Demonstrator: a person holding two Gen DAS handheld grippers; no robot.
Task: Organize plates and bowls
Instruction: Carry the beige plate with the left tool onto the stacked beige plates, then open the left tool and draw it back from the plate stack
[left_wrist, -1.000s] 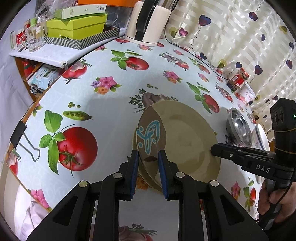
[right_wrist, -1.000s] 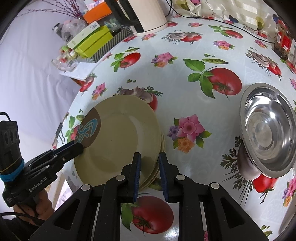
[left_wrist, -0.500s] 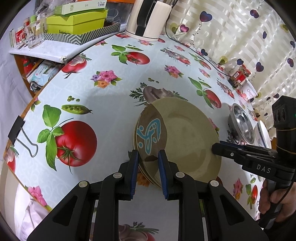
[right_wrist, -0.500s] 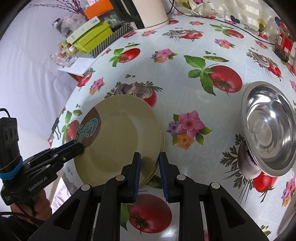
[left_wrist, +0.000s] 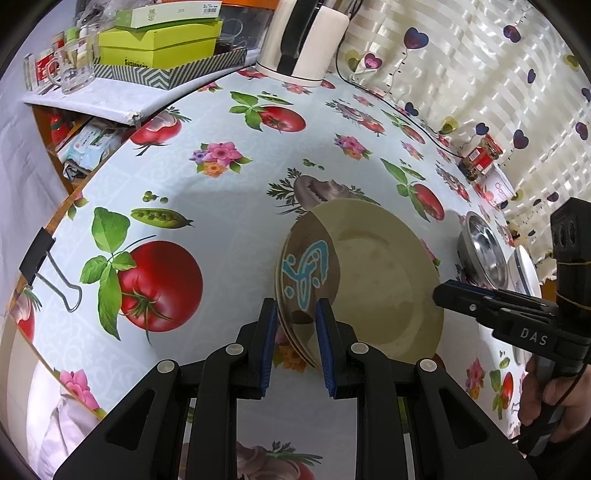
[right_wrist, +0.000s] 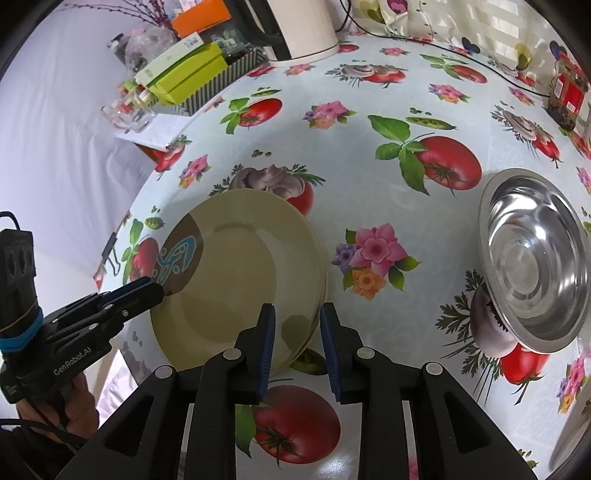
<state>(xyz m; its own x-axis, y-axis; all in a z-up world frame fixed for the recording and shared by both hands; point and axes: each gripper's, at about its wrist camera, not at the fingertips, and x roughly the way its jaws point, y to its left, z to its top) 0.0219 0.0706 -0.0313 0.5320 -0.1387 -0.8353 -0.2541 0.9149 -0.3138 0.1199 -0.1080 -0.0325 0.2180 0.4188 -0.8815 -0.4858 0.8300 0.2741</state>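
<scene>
While I look through the left wrist camera: I see the tablecloth (left_wrist: 192, 192), printed with tomatoes and flowers, and the work sits near the middle of it.
Plates, left view: the stack of plates (left_wrist: 380, 280) lies flat on the cloth, beige, and the top plate (left_wrist: 306, 273) has a brown patch with a blue figure on my side.
Left claw: my left gripper (left_wrist: 295, 314) is clamped on the rim of the top plate at that brown patch, which fills the space between the blue pads.
Right claw, left view: my right gripper (left_wrist: 441, 291) comes in from the right, its tip at the opposite edge of the stack, with my hand (left_wrist: 554, 398) on its grip.
Bowl, left view: the steel bowl (left_wrist: 484, 247) stands to the right of the stack, apart from it.
Far end: a white kettle (left_wrist: 303, 40) stands at the back edge.

Plates, right view: the stack (right_wrist: 240, 266) lies left of centre, rims lined up closely.
Right claw: its jaws are opening, and the stack's near rim sits between the pads with a sliver of gap at the right pad.
Left claw, right view: the left gripper (right_wrist: 160, 290) bites the brown patch from the left.
Bowl, right view: the steel bowl (right_wrist: 535, 258) rests upright on the cloth to the right, empty and well apart from the plates.
</scene>
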